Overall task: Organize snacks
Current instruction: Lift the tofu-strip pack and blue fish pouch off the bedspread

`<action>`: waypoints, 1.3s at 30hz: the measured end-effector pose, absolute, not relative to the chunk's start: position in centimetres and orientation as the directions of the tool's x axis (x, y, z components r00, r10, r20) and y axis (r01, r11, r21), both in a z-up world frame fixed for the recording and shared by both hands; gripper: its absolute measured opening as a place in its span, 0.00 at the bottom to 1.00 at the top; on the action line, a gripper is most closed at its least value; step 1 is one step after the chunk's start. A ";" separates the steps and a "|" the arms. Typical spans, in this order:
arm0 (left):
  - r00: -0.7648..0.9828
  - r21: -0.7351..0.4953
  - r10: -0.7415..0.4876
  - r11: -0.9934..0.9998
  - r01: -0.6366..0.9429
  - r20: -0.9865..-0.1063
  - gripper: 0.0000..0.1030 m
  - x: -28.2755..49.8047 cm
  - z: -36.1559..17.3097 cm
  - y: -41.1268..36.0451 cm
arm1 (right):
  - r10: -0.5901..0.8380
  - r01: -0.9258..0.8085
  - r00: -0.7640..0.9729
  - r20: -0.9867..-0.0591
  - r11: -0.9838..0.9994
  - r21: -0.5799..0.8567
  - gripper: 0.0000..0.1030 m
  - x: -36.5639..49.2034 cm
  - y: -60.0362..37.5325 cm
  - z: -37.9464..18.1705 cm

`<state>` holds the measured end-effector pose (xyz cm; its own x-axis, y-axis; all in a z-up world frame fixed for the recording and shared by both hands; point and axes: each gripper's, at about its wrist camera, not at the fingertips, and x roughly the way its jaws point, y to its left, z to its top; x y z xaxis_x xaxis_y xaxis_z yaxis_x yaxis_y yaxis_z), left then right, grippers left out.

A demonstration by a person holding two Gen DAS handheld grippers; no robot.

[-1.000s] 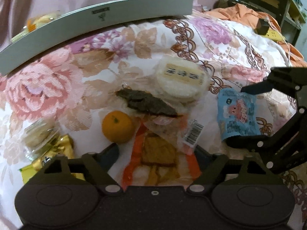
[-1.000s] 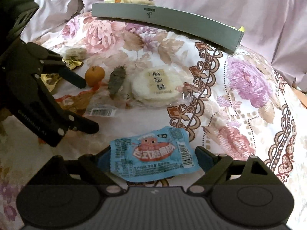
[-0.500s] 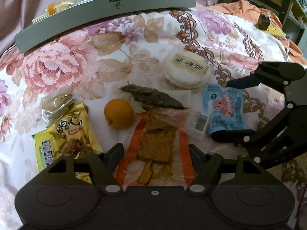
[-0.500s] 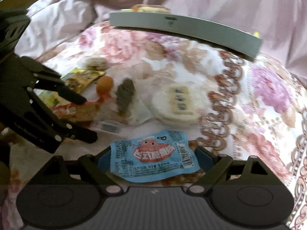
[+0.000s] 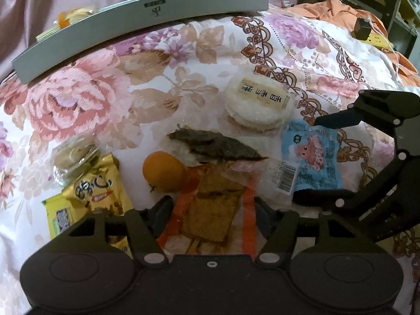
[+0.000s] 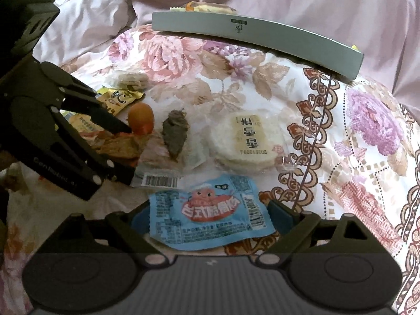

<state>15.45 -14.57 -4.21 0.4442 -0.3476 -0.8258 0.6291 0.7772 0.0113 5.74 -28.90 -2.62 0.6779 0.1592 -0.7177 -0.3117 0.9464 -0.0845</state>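
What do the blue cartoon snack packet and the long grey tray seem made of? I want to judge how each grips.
The blue cartoon snack packet looks like thin glossy plastic film: crimped ends, wrinkles, printed surface. The long grey tray looks rigid and matte with a printed logo, probably coated cardboard or plastic; the pictures leave that open.

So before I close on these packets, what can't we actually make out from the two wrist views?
- Grey tray contents: both views, its front wall hides all but a few wrapper tops.
- Orange-edged packet: left wrist view, near end runs under the left hand-held gripper, whose jaws are closing around it; contact unclear.
- Blue packet: right wrist view, pads flank it; contact unclear.
- Yellow packets: right wrist view, left gripper covers them.
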 end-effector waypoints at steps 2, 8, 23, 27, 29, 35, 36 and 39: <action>0.449 0.008 -0.343 0.787 0.617 -0.825 0.64 15.1 -4.1 -14.3 | 0.155 -0.308 0.680 -0.716 0.947 -0.088 0.89 5.7 -28.7 -2.6; 0.439 -0.075 -0.365 0.830 0.552 -0.821 0.57 14.4 -3.2 -12.8 | 0.175 -0.331 0.690 -0.702 0.939 -0.092 0.87 5.2 -27.9 -2.3; 0.411 -0.105 -0.394 0.815 0.571 -0.822 0.59 13.4 -3.0 -11.6 | 0.177 -0.346 0.695 -0.697 0.932 -0.109 0.87 5.0 -27.1 -2.3; 0.382 -0.110 -0.399 0.797 0.593 -0.833 0.66 13.2 -3.2 -11.2 | 0.177 -0.346 0.696 -0.696 0.932 -0.109 0.87 5.0 -27.1 -2.3; 0.375 -0.092 -0.388 0.788 0.609 -0.842 0.71 13.1 -3.4 -11.4 | 0.180 -0.342 0.695 -0.696 0.934 -0.100 0.87 5.0 -27.2 -2.3; 0.369 -0.061 -0.366 0.775 0.629 -0.854 0.72 13.2 -4.1 -12.0 | 0.186 -0.334 0.696 -0.694 0.939 -0.083 0.88 5.1 -27.4 -2.4; 0.375 -0.047 -0.356 0.776 0.629 -0.856 0.67 13.3 -4.1 -12.1 | 0.185 -0.334 0.694 -0.695 0.939 -0.083 0.88 5.2 -27.4 -2.5; 0.377 -0.029 -0.345 0.770 0.638 -0.859 0.65 13.3 -4.0 -12.5 | 0.183 -0.334 0.689 -0.701 0.939 -0.083 0.89 5.2 -27.4 -2.6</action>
